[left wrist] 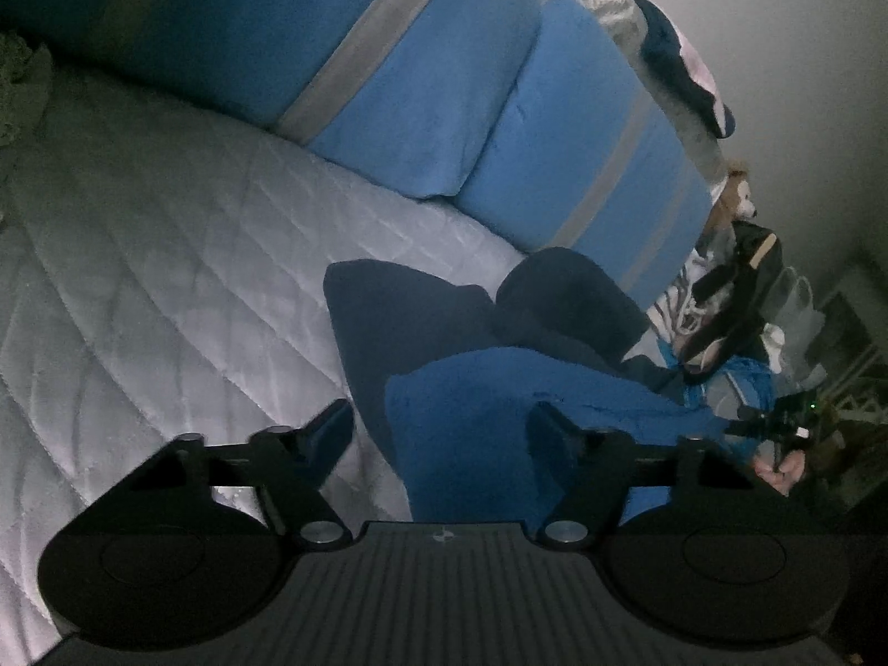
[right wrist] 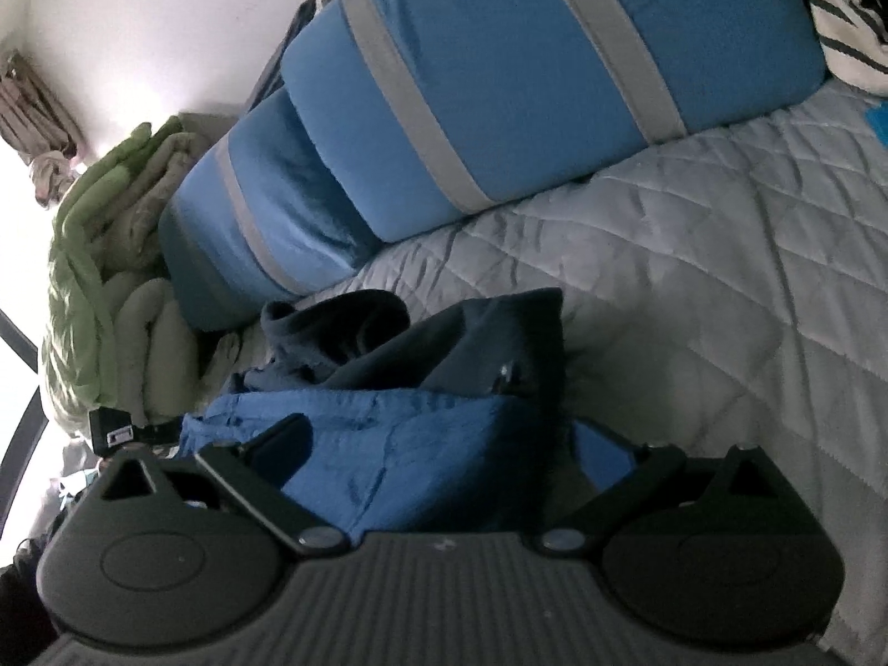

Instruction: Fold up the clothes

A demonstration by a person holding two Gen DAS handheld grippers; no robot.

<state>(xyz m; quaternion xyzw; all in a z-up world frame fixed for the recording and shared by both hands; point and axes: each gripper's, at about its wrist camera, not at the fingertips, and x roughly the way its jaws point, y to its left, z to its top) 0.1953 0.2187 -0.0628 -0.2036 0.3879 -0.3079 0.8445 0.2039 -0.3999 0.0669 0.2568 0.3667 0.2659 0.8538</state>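
On the quilted grey bedspread [left wrist: 166,233], near its edge, a bright blue garment [left wrist: 472,405] lies bunched on top of a dark navy garment [left wrist: 410,322]; both touch, and the navy one extends toward the pillows. Left gripper [left wrist: 441,427]: jaws spread wide, with blue cloth in the gap between the fingers [left wrist: 327,433] (no clamping visible). Right gripper [right wrist: 444,444]: jaws likewise spread, straddling the same blue garment [right wrist: 388,444], with the navy garment [right wrist: 444,333] just beyond it. Behind the clothes, two blue pillows [left wrist: 433,100] with grey bands lean one against the other. Green folded bedding [right wrist: 105,211] sits beside the pillows in the right wrist view. A cluttered pile of assorted items [left wrist: 732,299] occupies the far side in the left wrist view (contents too blurred to identify).
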